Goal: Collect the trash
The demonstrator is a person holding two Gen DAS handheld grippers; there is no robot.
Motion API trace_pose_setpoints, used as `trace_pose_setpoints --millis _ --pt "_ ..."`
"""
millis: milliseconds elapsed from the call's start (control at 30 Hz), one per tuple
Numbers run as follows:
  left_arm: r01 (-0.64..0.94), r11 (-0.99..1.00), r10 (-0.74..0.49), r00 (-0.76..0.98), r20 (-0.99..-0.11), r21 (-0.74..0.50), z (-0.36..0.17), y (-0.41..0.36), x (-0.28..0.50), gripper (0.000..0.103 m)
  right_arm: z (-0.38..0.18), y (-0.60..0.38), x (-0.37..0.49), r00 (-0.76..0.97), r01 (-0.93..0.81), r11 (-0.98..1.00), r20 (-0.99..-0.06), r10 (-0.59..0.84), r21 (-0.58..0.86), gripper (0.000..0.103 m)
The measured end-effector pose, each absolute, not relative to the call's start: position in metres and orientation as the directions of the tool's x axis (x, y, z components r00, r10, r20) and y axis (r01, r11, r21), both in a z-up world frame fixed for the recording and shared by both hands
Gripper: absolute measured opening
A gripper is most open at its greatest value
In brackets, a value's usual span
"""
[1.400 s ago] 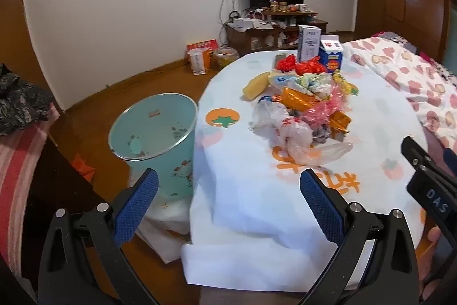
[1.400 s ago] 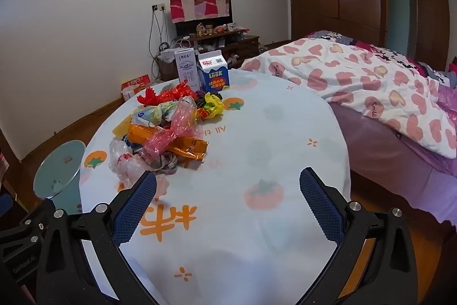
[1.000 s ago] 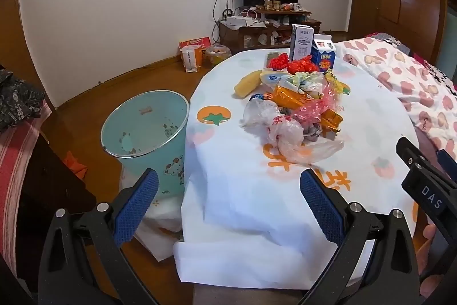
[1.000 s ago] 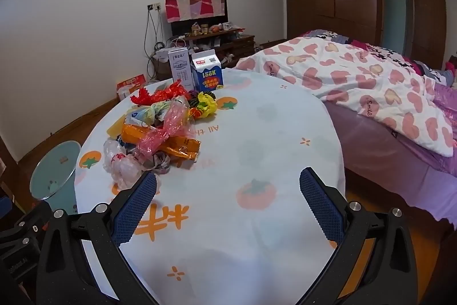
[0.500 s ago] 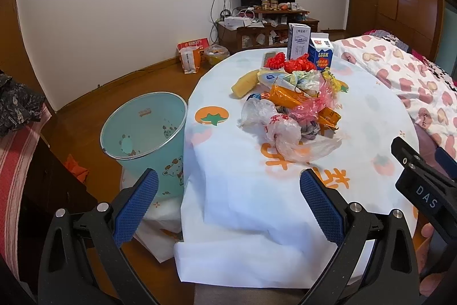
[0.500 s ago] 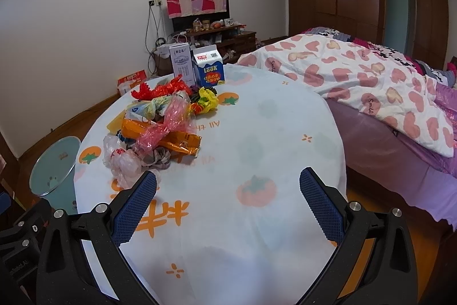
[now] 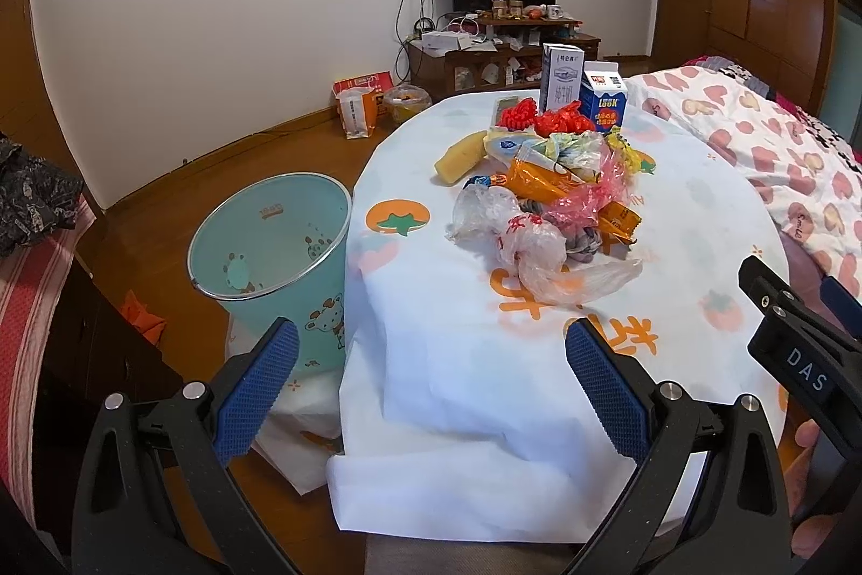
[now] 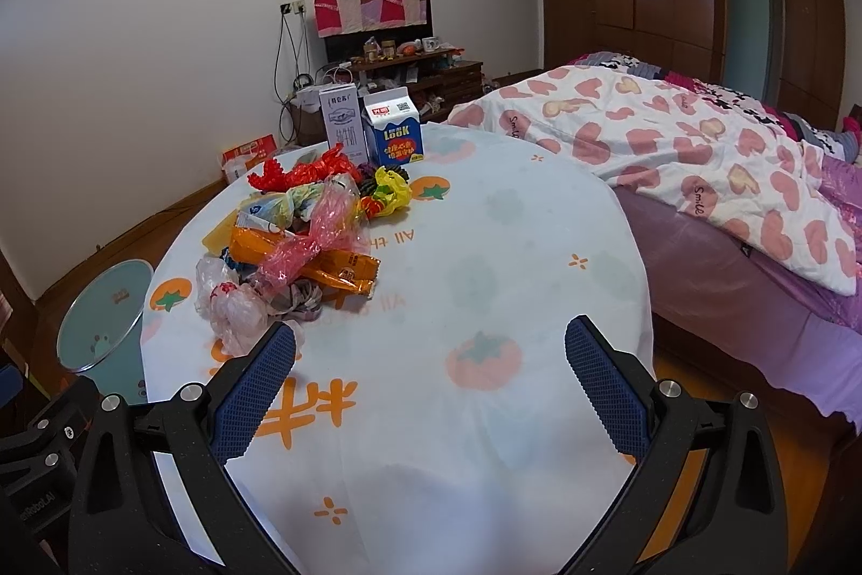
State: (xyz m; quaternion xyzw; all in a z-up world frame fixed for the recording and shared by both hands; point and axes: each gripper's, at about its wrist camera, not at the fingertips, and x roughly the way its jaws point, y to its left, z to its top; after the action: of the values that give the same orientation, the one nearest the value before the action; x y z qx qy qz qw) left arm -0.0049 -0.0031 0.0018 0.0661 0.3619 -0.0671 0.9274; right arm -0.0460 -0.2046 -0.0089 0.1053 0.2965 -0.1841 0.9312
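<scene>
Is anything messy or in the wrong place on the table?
Yes. A heap of crumpled wrappers and plastic bags lies loose on the tablecloth, while the teal trash bin stands on the floor beside the table. Two cartons stand upright behind the heap.

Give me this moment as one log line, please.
left tool: open, empty | right tool: open, empty | trash pile: on table, untouched | teal bin: on floor left of table

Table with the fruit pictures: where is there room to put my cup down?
The table is bare on the bed side, right of the trash pile, and along the near edge between both open grippers, left gripper, right gripper. It is crowded around the pile and the two cartons behind it.
</scene>
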Motion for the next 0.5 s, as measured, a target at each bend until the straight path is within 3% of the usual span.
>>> trace_pose_setpoints --millis 500 --pt "0.178 0.982 -0.089 0.718 -0.691 0.059 -0.0020 -0.0051 -0.0046 0.097 -0.0124 -0.2045 -0.0452 0.751 0.406 0.910 -0.600 -0.276 0.089 0.099"
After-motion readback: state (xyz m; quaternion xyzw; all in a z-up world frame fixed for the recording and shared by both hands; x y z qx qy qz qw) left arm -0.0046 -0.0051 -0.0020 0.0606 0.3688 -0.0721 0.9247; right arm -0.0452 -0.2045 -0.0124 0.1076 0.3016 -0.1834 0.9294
